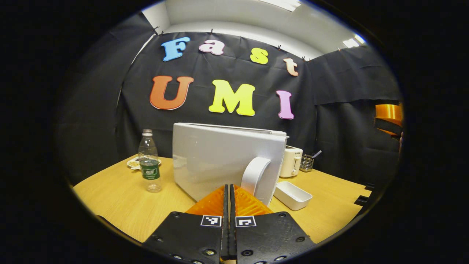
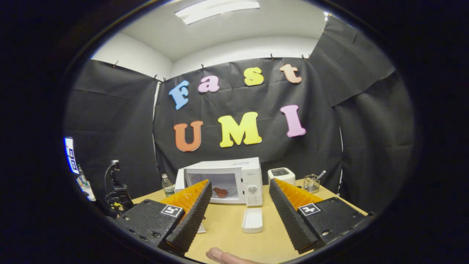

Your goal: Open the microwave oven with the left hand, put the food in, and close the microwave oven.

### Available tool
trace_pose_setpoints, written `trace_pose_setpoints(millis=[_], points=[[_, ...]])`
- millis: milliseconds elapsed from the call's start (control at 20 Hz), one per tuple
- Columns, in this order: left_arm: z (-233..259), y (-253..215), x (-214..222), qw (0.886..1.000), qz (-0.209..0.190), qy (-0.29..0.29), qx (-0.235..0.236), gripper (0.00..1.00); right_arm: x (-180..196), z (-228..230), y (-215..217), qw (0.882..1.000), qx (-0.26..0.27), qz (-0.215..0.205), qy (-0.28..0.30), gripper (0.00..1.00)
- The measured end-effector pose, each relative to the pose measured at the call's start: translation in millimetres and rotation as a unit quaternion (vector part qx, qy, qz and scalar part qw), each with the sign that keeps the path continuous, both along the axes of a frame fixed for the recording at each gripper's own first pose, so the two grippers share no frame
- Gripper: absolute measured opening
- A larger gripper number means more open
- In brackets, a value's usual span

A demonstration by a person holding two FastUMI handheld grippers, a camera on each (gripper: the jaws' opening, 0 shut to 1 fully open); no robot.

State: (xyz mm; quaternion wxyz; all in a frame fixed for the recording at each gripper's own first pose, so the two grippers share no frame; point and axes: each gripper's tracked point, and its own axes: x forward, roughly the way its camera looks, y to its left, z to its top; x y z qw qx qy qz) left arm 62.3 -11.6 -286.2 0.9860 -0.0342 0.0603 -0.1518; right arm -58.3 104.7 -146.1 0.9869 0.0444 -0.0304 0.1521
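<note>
White microwave (image 2: 234, 179), brown food (image 2: 220, 191) inside it. White tray (image 2: 252, 220) in front of it, white toaster (image 2: 281, 175) right of it, clear green-labelled bottle (image 1: 149, 161) left. Light woodgrain table (image 2: 227, 234).

A clear plastic water bottle (image 1: 149, 161) is standing near the wooden table's (image 1: 117, 205) left edge, a white rectangular tray (image 1: 292, 195) lying toward its right edge, a white toaster (image 1: 291, 161) sitting farther back

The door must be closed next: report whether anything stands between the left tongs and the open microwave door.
Nothing visible does. The left tongs point straight at the open white microwave door, close by its curved white handle; the shallow white rectangular tray lies aside.
</note>
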Motion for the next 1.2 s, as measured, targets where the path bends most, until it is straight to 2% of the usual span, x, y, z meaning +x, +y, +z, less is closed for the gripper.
trace_pose_setpoints(millis=[150,200,250,400,450,500,750,1000,1200], points=[[-11,-31,22,1.000,-0.023,0.010,0.010,0.00,1,0,-11,1.000,0.005,-0.004,0.002,1.00],[-12,-42,29,0.999,-0.031,0.010,0.014,0.00,2,1,-16,1.000,0.007,-0.006,0.001,0.89],[-14,-50,36,0.999,-0.037,0.013,0.016,0.00,2,2,-21,1.000,0.009,-0.009,-0.001,1.00],[-21,-70,61,0.999,-0.044,0.018,0.014,0.00,6,2,-33,1.000,0.016,-0.013,-0.004,1.00],[-23,-76,69,0.999,-0.046,0.022,0.010,0.00,6,1,-40,1.000,0.019,-0.014,-0.004,0.89],[-25,-82,78,0.999,-0.046,0.025,0.004,0.00,7,0,-45,1.000,0.021,-0.015,-0.004,1.00],[-15,-103,115,0.999,-0.044,0.007,0.007,0.00,20,-10,-72,0.999,0.032,-0.023,0.004,1.00],[-10,-119,138,0.999,-0.038,0.007,-0.001,0.00,27,-3,-91,1.000,0.017,-0.024,-0.001,1.00],[-13,-127,155,0.999,-0.033,0.032,-0.010,0.00,27,7,-101,0.999,-0.004,-0.034,-0.012,1.00]])
